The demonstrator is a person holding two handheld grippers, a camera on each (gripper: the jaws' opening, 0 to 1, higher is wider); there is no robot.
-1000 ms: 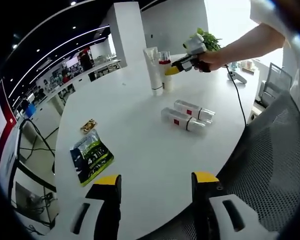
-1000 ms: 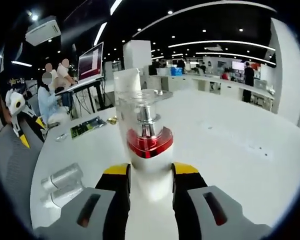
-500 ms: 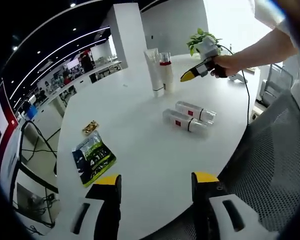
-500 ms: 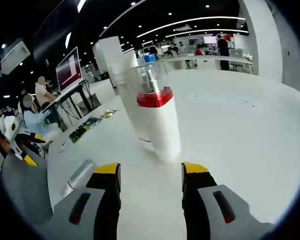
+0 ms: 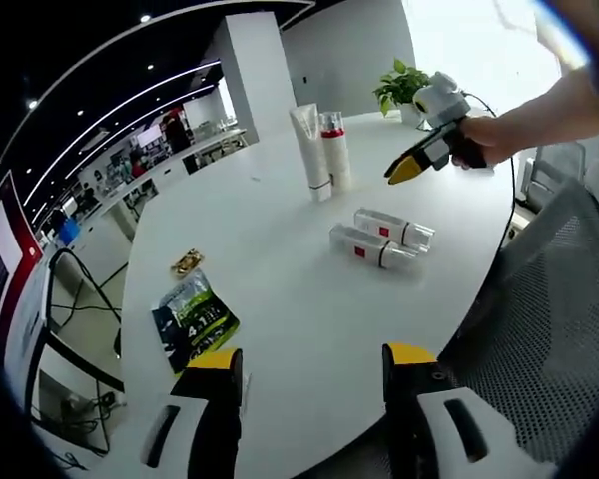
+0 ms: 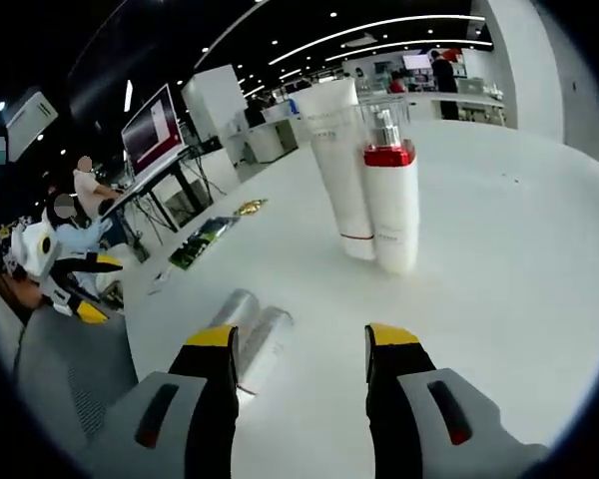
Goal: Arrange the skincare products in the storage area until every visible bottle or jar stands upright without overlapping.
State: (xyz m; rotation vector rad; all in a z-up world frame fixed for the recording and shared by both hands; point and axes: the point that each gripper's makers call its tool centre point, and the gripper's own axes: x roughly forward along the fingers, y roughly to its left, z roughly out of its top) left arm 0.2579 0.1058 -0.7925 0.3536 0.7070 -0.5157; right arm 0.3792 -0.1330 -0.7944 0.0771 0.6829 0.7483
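Note:
A white bottle with a red collar and clear cap stands upright on the white table, touching a taller white tube beside it. Two clear-capped bottles lie on their sides near the table's edge. My right gripper is open and empty, drawn back from the standing pair; it appears in the left gripper view, held by a hand above the table. My left gripper is open and empty over the near table edge.
A green and black packet and a small gold item lie on the table. A mesh chair stands close by the table. A potted plant sits at the far edge. People sit at a desk.
My right gripper has let go of the red-collared bottle, leaving it upright beside the tube, and has pulled back and away from it. The left gripper has stayed nearly still.

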